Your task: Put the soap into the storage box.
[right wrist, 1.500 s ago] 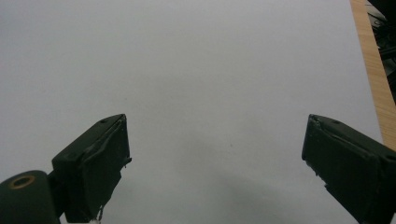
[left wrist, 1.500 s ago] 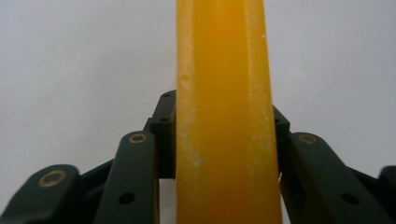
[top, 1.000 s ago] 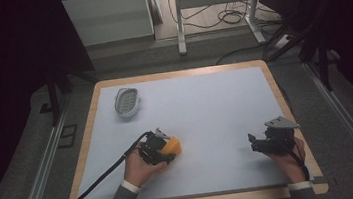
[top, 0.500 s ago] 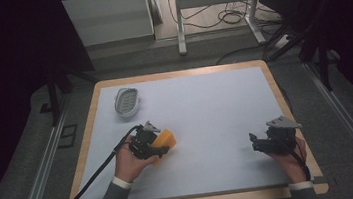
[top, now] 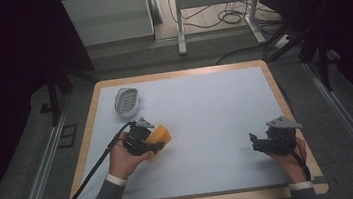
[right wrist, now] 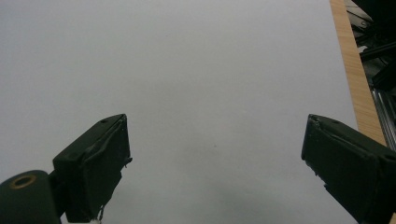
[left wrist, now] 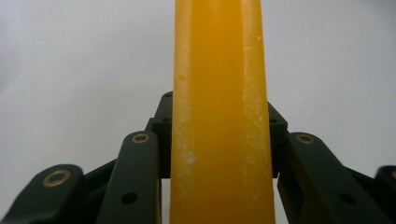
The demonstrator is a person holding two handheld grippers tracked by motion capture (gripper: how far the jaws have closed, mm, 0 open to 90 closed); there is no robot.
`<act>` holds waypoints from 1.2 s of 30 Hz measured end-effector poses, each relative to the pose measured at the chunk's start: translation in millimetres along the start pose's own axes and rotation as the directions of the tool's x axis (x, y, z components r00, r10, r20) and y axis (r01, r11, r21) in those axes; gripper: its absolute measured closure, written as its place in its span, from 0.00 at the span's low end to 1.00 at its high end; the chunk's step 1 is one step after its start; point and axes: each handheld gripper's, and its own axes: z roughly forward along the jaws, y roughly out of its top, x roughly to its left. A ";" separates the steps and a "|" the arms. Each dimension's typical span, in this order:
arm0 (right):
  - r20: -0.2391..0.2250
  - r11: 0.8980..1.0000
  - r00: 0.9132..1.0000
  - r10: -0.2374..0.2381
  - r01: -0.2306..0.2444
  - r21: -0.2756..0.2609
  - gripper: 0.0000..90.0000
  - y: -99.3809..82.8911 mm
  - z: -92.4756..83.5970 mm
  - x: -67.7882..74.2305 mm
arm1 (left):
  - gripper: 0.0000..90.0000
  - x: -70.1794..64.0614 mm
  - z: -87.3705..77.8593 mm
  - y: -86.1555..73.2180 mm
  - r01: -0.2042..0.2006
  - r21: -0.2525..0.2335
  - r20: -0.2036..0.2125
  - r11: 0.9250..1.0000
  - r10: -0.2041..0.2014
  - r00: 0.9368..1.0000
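Yellow soap bar lifted, soap dish waiting

On the white table the left gripper clamps the yellow soap bar just above the surface; placing it seems left to do. The grey soap dish sits near, path unobstructed. The right gripper rests well apart, jaws spread, empty.

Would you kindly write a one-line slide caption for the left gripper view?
Left gripper clamped on an upright yellow bar above the white table.
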 end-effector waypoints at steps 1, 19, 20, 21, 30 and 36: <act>0.000 1.000 1.000 0.001 -0.001 0.001 0.09 -0.2 0.3 0.1 | 0.68 2.3 -1.2 1.3 0.004 -0.002 0.021 1.000 -0.004 1.000; -0.008 1.000 1.000 -0.017 0.017 -0.006 0.09 -0.3 0.4 0.9 | 0.68 16.5 -12.0 11.1 0.022 -0.022 -0.003 0.999 -0.023 1.000; -0.008 1.000 1.000 -0.017 0.017 -0.006 0.09 -0.4 0.5 0.8 | 0.68 17.6 -12.4 11.9 0.027 -0.027 -0.003 0.999 -0.027 1.000; -0.008 1.000 1.000 -0.015 0.015 -0.006 0.09 -0.5 0.9 0.8 | 0.68 18.9 -13.4 13.0 0.029 -0.029 -0.008 0.999 -0.029 1.000; -0.007 1.000 1.000 -0.015 0.015 -0.002 0.09 -0.7 1.3 1.1 | 0.68 22.6 -18.2 18.6 0.033 -0.038 -0.012 0.999 -0.033 0.999; -0.005 1.000 1.000 -0.013 0.013 -0.002 0.09 -0.7 1.1 0.1 | 0.68 28.5 -20.7 21.7 0.042 -0.047 -0.006 0.998 -0.043 0.999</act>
